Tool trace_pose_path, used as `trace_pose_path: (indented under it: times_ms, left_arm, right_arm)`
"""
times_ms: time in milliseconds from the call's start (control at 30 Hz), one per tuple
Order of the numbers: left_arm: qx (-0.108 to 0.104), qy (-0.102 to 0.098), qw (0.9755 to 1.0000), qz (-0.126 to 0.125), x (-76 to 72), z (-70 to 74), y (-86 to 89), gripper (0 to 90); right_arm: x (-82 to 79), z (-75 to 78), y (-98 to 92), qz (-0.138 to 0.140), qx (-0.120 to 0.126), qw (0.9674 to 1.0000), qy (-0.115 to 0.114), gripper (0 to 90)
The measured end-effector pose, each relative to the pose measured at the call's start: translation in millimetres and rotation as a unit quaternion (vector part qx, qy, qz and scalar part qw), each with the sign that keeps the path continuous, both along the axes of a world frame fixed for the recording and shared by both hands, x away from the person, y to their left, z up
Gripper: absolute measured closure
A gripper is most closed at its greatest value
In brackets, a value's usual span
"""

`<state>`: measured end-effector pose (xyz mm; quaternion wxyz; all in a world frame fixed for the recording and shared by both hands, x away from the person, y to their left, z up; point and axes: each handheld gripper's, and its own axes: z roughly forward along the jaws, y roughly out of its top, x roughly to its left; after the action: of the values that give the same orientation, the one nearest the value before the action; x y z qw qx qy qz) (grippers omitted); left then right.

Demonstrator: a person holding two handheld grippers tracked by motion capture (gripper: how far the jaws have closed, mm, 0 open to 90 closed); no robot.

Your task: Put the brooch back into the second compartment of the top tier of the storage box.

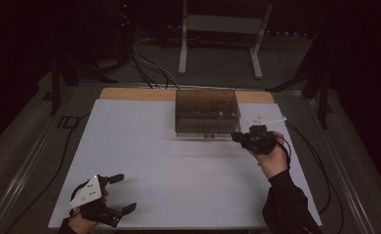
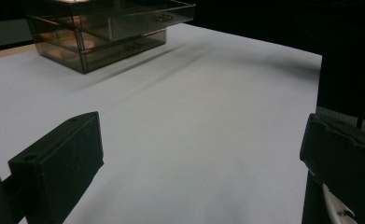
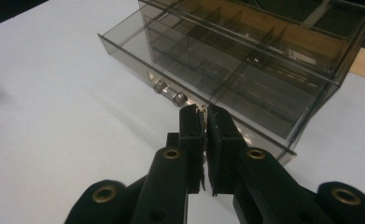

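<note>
A smoky see-through drawer box (image 1: 206, 111) stands at the back middle of the white table (image 1: 178, 165). One of its drawers (image 3: 227, 79), split into compartments, is slid out a little toward me, with two small metal knobs (image 3: 169, 92) on its front. My right gripper (image 3: 204, 114) is at the box's front right corner, its jaws pressed together on what looks like a third small metal knob. That gripper (image 1: 237, 137) also appears in the high view. My left gripper (image 1: 123, 193) rests near the table's front left corner, wide open and holding nothing, far from the box (image 2: 105, 32).
A wooden strip (image 1: 129, 93) runs along the table's far edge behind the box. Cables (image 1: 149, 68) and a white frame (image 1: 222, 29) lie on the dark floor beyond. A broad bare stretch of table (image 2: 208, 107) lies between my left gripper and the box.
</note>
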<state>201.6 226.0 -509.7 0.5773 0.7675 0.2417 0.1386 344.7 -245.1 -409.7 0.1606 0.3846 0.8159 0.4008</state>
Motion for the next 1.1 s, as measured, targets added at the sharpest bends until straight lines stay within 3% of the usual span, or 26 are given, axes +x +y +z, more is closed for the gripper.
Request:
trace_pose_path:
  times_ms: [633, 1100]
  left_arm:
    - [-0.001, 0.002, 1.0, 0.002, 1.1, -1.3, 1.3, 0.5]
    - [0.0, 0.001, 1.0, 0.0, 0.5, -1.1, 0.5, 0.5]
  right_arm:
    - [20.6, 9.7, 11.6, -0.001, 0.005, 1.0, -0.004, 85.6]
    - [39.8, 14.6, 25.6, 0.005, 0.006, 1.0, 0.006, 85.6]
